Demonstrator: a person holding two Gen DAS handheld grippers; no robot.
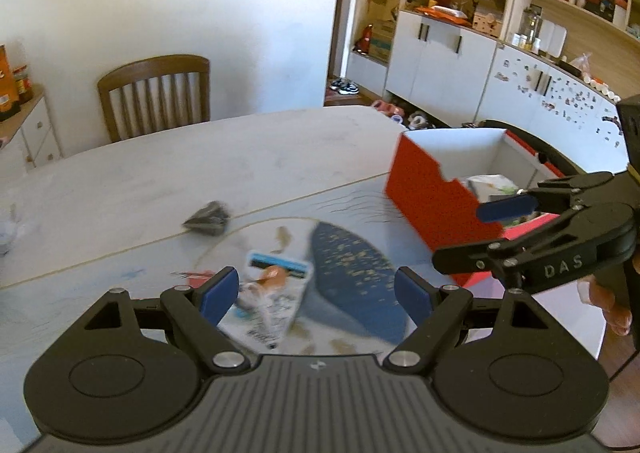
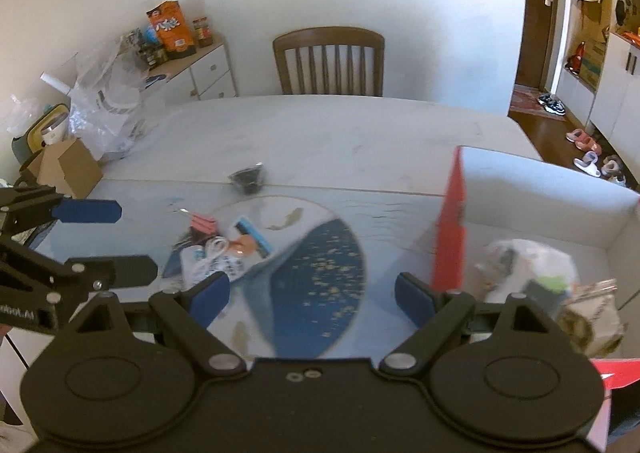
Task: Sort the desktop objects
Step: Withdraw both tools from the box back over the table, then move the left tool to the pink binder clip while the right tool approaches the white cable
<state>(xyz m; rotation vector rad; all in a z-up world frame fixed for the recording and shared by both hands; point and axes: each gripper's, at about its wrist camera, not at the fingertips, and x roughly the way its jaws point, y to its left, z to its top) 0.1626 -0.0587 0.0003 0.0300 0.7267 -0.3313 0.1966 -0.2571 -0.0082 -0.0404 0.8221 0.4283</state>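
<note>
- The left gripper (image 1: 316, 295) is being held above the table (image 1: 200, 157) with its blue-padded fingers (image 1: 219, 293) spread wide apart and nothing between them.
- The right gripper (image 2: 312, 295) is likewise being held with its fingers parted and empty, straddling the near wall of the red box (image 2: 450, 229).
- A blister-packed item with a blue header card (image 1: 276, 293) is being seen lying flat on the printed desk mat (image 1: 352, 273), below the gap of the left fingers; the packaging is blurred.
- A small pink object (image 2: 204, 224) is lying just beside that pack on the mat.
- A dark crumpled packet (image 1: 209, 218) is lying farther away, at the far edge of the mat.
- White wrapped items (image 2: 532, 273) are being kept inside the red box, which is standing at the right of the mat.
</note>
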